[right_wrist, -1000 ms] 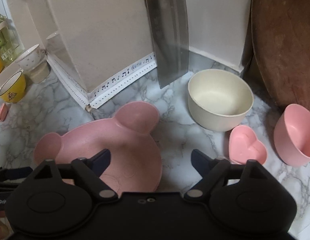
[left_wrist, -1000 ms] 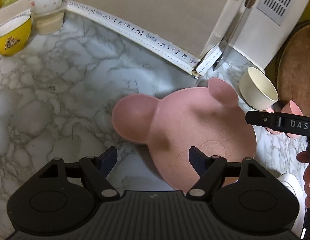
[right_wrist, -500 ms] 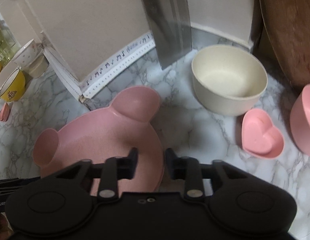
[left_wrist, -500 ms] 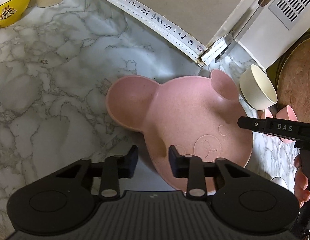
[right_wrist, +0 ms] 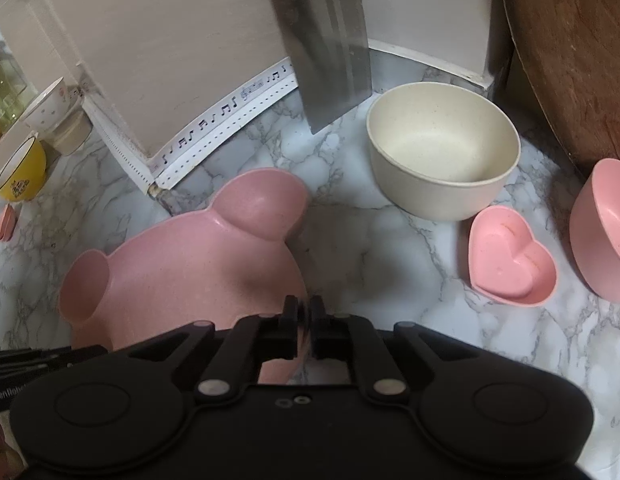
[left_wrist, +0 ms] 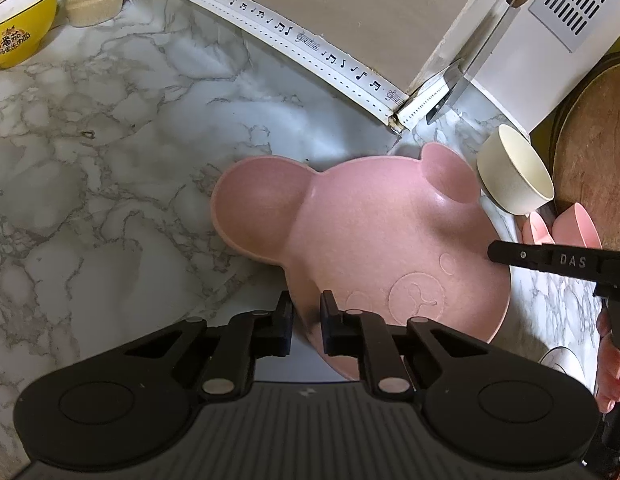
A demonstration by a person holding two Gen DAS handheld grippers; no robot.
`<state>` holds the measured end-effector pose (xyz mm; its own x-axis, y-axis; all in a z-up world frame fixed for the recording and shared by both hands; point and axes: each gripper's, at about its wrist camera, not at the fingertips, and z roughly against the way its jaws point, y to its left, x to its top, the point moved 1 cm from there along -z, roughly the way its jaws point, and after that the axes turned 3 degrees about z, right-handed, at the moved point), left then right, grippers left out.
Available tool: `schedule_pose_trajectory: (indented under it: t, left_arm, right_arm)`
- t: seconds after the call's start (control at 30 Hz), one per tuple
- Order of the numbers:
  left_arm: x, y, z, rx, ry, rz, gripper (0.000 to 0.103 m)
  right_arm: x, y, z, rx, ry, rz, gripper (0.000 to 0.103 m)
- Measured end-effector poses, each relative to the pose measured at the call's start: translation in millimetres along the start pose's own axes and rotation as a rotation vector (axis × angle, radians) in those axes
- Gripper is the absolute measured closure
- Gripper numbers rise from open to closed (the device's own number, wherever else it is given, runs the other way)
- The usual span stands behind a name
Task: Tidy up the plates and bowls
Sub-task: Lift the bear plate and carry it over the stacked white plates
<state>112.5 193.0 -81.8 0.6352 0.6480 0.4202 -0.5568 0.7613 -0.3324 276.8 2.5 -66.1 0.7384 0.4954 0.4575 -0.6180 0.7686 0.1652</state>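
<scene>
Now both sets of jaws have closed in from the wide spread of a second ago: the left gripper (left_wrist: 305, 322) pinches the near rim of the pink bear-shaped plate (left_wrist: 390, 240), and the right gripper (right_wrist: 303, 330) clamps the plate's opposite edge, its jaws almost pressed together on the thin rim. That looks like a two-handed hold, so the plate seems ready to be lifted, though whether it has left the counter (left_wrist: 109, 160) I can't quite tell. Ahead of the right jaws sit the cream bowl (right_wrist: 444, 152), the heart-shaped dish (right_wrist: 510, 256) and a pink bowl (right_wrist: 606, 232), well apart from the plate.
</scene>
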Motion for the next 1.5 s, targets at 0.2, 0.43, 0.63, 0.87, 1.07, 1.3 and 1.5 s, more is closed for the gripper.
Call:
schedule_pose_trajectory:
  t: [0.2,0.43,0.63,0.87,1.07,1.3,1.5]
  left_arm:
    - [-2.3,-0.4,11.0,-0.012,-0.017,-0.016,0.090]
    - [-5.0,-6.6,25.3,-0.047,-0.027,-0.062,0.090]
    - [-9.8,-15.8,37.4,-0.088,-0.033,-0.110,0.090]
    - [-16.7,-31.0,51.3,-0.134,-0.035,-0.169,0.090]
    - [-23.1,-49.4,61.4,-0.183,-0.032,-0.239,0.090]
    - [-33.6,-74.0,62.7,-0.239,-0.012,-0.329,0.090]
    - [-45.8,-99.3,59.1,-0.282,0.014,-0.411,0.090]
  right_arm:
    - [-7.7,1.1,15.7,0.000,-0.014,0.002,0.097]
    - [-20.8,-1.3,40.1,-0.012,-0.042,-0.027,0.097]
    - [-34.4,-3.2,66.5,-0.037,-0.073,-0.049,0.097]
    - [-56.0,-9.0,100.1,-0.067,-0.121,-0.099,0.096]
    - [-79.7,-20.1,129.0,-0.097,-0.166,-0.165,0.096]
    - [-114.3,-32.2,156.8,-0.157,-0.208,-0.253,0.096]
    - [-146.0,-43.5,175.5,-0.215,-0.232,-0.319,0.095]
